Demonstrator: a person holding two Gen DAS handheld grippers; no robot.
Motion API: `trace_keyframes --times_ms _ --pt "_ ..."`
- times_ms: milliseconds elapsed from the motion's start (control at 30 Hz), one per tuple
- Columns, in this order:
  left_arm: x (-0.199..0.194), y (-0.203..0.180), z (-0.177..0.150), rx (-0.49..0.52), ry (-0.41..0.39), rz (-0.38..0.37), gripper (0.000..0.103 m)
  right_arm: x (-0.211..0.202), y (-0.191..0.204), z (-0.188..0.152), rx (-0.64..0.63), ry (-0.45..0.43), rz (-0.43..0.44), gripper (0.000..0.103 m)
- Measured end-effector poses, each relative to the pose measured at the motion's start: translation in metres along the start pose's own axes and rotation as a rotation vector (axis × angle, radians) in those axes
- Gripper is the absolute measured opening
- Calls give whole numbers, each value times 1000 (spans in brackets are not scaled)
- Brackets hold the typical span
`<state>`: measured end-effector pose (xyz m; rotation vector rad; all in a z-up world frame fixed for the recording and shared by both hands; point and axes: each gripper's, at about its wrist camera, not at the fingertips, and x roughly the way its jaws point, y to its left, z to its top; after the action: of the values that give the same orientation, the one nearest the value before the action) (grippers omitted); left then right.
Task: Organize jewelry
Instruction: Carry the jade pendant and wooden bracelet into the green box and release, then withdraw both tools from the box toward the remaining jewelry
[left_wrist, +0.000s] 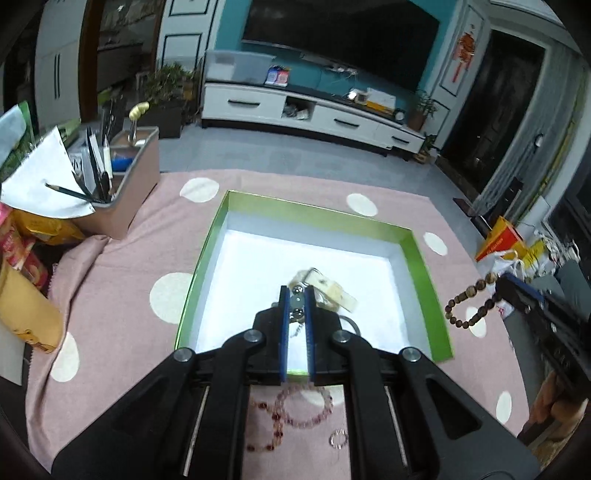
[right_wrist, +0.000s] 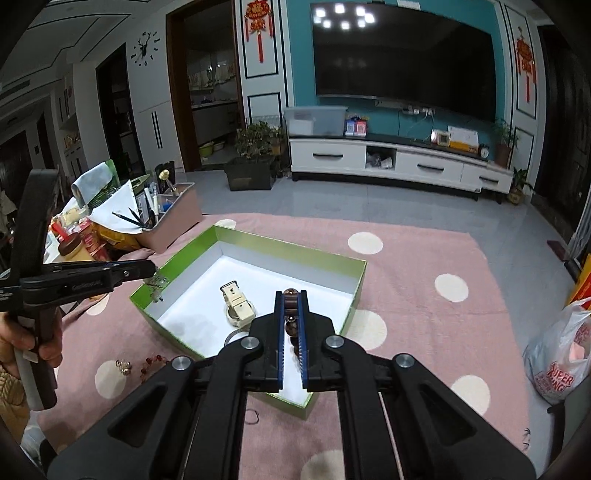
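Note:
A green box (left_wrist: 421, 254) with a white inside lies on the pink dotted cloth; it also shows in the right wrist view (right_wrist: 258, 236). A cream watch (right_wrist: 238, 306) lies inside it. My left gripper (left_wrist: 297, 295) is shut on a pale bead bracelet (left_wrist: 297, 302) above the box; in the right wrist view (right_wrist: 153, 271) silvery jewelry (right_wrist: 157, 282) hangs from it over the box's left wall. My right gripper (right_wrist: 291, 295) is shut on a brown bead bracelet (right_wrist: 291, 326), which hangs right of the box in the left wrist view (left_wrist: 469, 306).
A pink bead bracelet (left_wrist: 306, 406), a dark red bead bracelet (left_wrist: 266, 424) and a small ring (left_wrist: 338, 439) lie on the cloth in front of the box. A pink pen organizer (left_wrist: 122, 184) and snack packets stand at the left. A plastic bag (right_wrist: 565, 354) sits at the right.

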<state>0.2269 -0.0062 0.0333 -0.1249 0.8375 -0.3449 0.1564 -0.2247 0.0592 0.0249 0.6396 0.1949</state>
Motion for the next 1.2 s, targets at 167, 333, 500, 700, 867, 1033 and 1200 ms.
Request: trace_keyframes --times_ms 167,333,500,700,867,1033,1200 --pt "40 9 4 -25 75 42 7 34 -2 -4 18 69 19 6" --pt "71 18 -2 -32 135 84 7 62 -2 -14 27 132 31 6" --pt "84 23 -6 -35 158 107 8 80 -7 -19 51 166 30 9" --pt "74 29 -5 -48 119 107 53 69 -17 -22 104 143 17 38" --pt "49 30 -8 -33 78 114 68 52 -24 -31 130 135 18 42" --pt "18 39 -19 -35 48 122 84 28 -26 -46 148 124 27 45" --pt "-11 57 -40 -67 44 124 92 4 -28 -65 169 125 33 49"
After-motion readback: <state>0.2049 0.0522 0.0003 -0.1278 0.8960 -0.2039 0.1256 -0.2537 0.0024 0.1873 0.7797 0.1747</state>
